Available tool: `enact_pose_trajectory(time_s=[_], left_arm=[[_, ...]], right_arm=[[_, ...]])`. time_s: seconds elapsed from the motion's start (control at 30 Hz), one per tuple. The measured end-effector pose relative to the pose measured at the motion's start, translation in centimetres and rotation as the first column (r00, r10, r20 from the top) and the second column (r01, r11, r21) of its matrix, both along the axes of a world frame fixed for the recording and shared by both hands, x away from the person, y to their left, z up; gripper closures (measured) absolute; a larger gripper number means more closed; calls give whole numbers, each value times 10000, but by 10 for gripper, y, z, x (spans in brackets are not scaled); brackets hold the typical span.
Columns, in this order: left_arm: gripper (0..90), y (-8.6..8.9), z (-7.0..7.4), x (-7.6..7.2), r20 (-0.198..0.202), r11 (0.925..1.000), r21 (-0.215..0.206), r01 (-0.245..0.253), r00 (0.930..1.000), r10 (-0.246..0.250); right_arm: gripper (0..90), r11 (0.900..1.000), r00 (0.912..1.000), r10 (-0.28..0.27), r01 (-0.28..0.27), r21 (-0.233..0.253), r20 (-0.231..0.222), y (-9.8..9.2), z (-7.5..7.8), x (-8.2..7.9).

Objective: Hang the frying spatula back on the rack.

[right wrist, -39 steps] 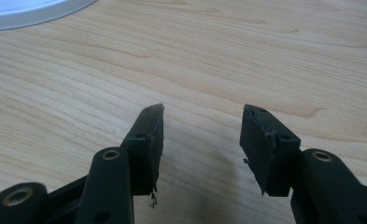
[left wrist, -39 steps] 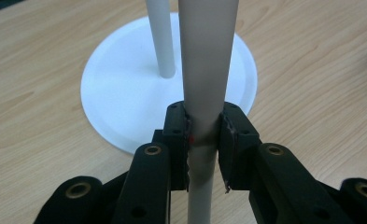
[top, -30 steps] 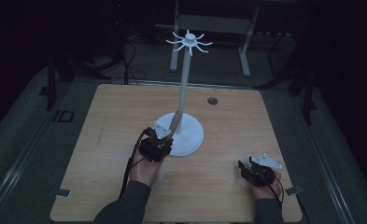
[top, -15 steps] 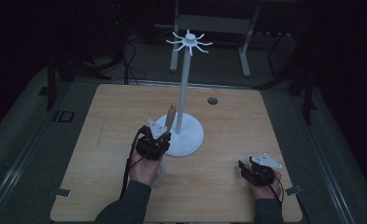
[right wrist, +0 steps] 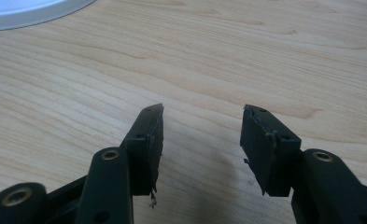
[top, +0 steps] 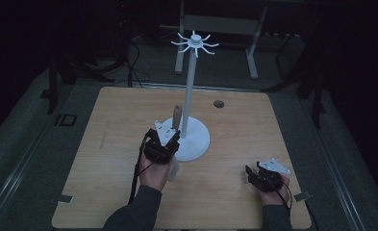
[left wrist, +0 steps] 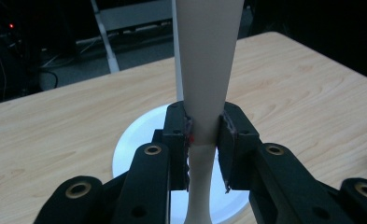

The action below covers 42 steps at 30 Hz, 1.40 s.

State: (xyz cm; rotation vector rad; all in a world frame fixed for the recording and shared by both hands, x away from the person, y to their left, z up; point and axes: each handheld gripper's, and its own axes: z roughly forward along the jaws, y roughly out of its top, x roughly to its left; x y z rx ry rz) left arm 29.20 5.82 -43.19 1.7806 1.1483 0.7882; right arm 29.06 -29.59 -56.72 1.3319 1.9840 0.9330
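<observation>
A white stand has a round base [top: 198, 140], a tall thin pole [top: 189, 86] and a crown of hooks [top: 195, 42] on top. It stands in the middle of the wooden table [top: 114, 120]. My left gripper [top: 172, 140] is just left of the base, shut on a pale, long utensil [top: 177, 114] that points up beside the pole. In the left gripper view the jaws [left wrist: 204, 135] pinch the utensil [left wrist: 209, 56] at its narrow neck, with the base [left wrist: 134, 149] behind. My right gripper [top: 254, 175] rests open near the table's front right, nothing between its jaws [right wrist: 202, 126].
A small dark round hole [top: 219, 103] sits in the table behind the stand. Grey metal frame legs [top: 254, 53] stand on the floor beyond the far edge. The stand's base rim [right wrist: 27, 9] lies far left of the right gripper.
My left gripper has shifted slightly and the utensil now stands more upright beside the pole. The right gripper has stayed where it was.
</observation>
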Motion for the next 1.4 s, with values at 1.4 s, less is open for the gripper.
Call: enact_pose_trajectory(time_s=[1.4], left_arm=[[748,-26,44,10,2044,9964,-417,-736,9756,806]], right_arm=[[490,10000,10000,34,-34,-49,-41,0,-1,0]])
